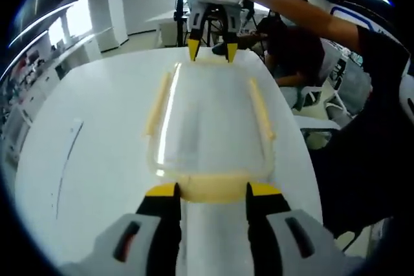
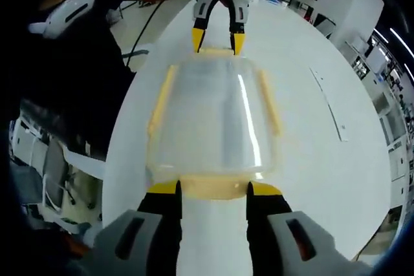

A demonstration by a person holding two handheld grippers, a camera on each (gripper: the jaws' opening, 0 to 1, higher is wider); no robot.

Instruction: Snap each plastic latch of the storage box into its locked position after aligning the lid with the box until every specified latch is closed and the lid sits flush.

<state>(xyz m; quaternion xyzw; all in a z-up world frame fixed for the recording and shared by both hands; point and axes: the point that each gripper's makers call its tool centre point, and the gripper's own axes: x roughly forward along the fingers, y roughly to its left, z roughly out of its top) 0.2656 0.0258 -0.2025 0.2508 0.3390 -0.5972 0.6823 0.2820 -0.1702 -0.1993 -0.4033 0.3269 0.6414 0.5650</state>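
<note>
a clear storage box (image 1: 210,124) with a see-through lid (image 2: 210,121) and pale yellow latches lies lengthwise along the middle of the white tabletop (image 1: 84,159). whether the latches are snapped shut is hard to make out. the left gripper (image 1: 212,190) straddles one end latch (image 1: 212,189), jaws apart. the right gripper (image 2: 212,190) straddles the opposite end latch (image 2: 213,187), jaws apart; contact is unclear.

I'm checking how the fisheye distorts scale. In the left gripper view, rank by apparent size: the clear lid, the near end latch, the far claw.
1. clear lid
2. near end latch
3. far claw, the right one; it is farther from the camera, so its true size is unsure.
</note>
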